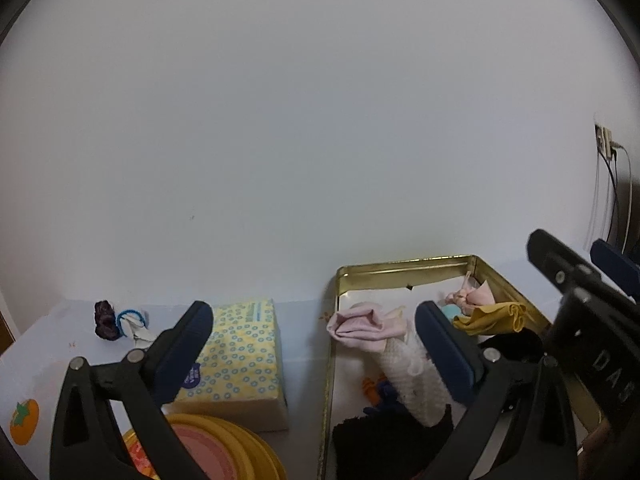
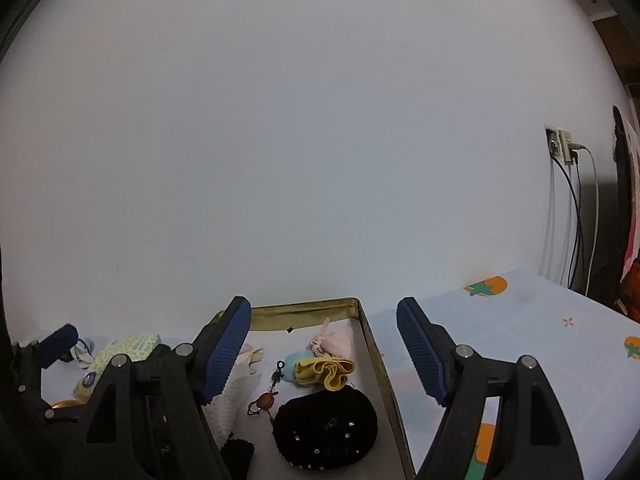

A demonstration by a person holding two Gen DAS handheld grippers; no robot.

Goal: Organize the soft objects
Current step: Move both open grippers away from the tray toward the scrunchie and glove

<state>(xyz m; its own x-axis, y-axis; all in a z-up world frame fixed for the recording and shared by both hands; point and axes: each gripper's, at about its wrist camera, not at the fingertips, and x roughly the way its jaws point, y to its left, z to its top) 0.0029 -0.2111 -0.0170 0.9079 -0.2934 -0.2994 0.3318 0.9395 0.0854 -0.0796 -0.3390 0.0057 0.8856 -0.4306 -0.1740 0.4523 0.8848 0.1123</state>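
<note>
Here both the left gripper (image 1: 314, 346) and the right gripper (image 2: 324, 350) hover spread and empty over the gold tin (image 2: 304, 307); "DAS" reads on the right gripper's body.

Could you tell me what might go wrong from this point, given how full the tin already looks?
1. The gold tin is crowded, and the pink cloth lies against its left rim, so it may slip out.
2. The dark scrunchie and blue hair tie sit behind the tissue pack; reaching them with the open left hand-held gripper could push the pack.
3. The keychain could snag on neighbouring fabric.
</note>
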